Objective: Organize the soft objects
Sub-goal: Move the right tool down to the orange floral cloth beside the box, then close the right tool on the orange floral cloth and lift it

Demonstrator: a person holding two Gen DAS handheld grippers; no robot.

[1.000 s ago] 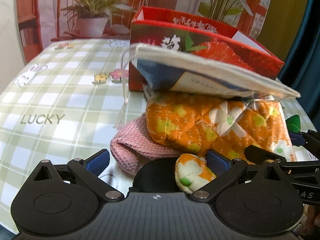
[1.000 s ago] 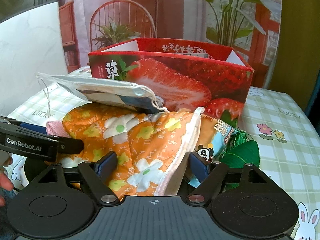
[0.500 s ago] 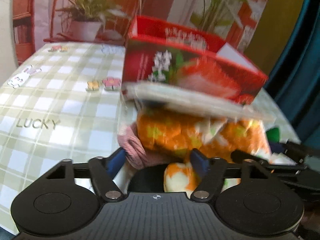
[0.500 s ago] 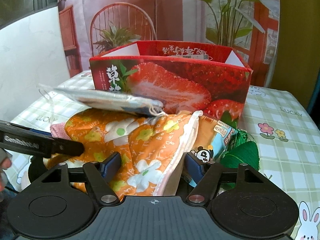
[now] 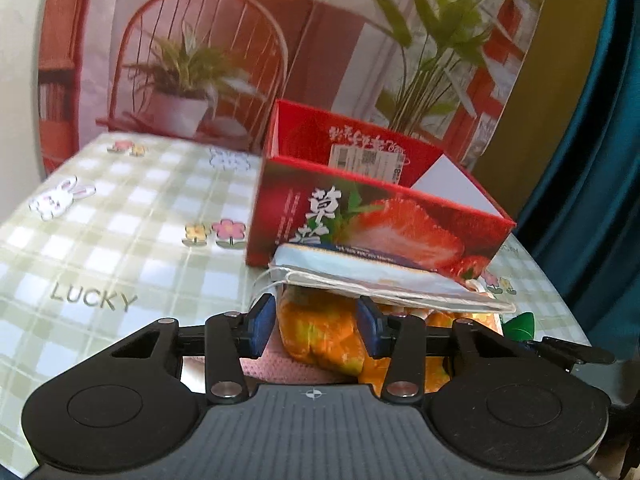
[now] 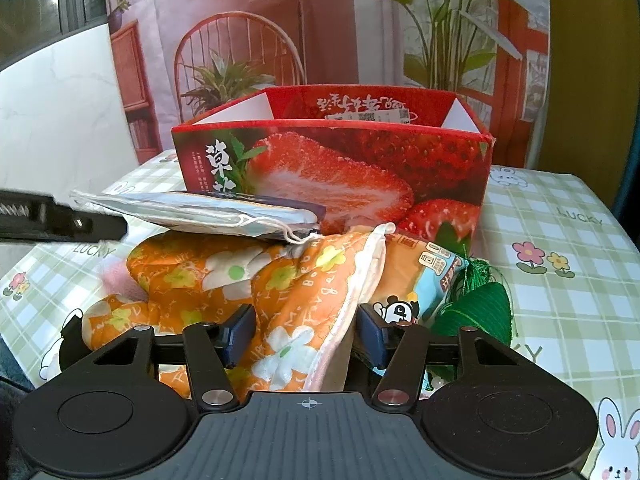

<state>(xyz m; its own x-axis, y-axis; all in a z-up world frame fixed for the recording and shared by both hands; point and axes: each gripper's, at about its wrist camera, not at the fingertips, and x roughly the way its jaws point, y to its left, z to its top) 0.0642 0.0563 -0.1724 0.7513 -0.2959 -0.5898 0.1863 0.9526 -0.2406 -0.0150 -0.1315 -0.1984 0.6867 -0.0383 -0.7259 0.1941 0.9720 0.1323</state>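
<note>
An orange floral oven mitt [image 6: 248, 276] lies in a pile in front of the red strawberry box [image 6: 340, 176]. A flat pale drawstring pouch [image 6: 200, 212] rests on top of the mitt. A pink knitted piece [image 5: 288, 368] sits under it. My left gripper [image 5: 316, 326] has its jaws narrowed around one end of the mitt [image 5: 320, 332]. My right gripper [image 6: 306, 334] has its jaws either side of the mitt's white-edged cuff. The left gripper's finger [image 6: 60, 220] shows at the left of the right wrist view.
A panda-print snack packet [image 6: 424, 280] and a green tasselled pouch [image 6: 476, 308] lie right of the mitt. The box [image 5: 384, 216] stands open behind the pile on a green checked tablecloth [image 5: 120, 240]. A curtain hangs at the far right.
My left gripper has risen and moved in, and its jaws have narrowed around the mitt's end. The right gripper has stayed around the cuff, its jaws slightly narrower.
</note>
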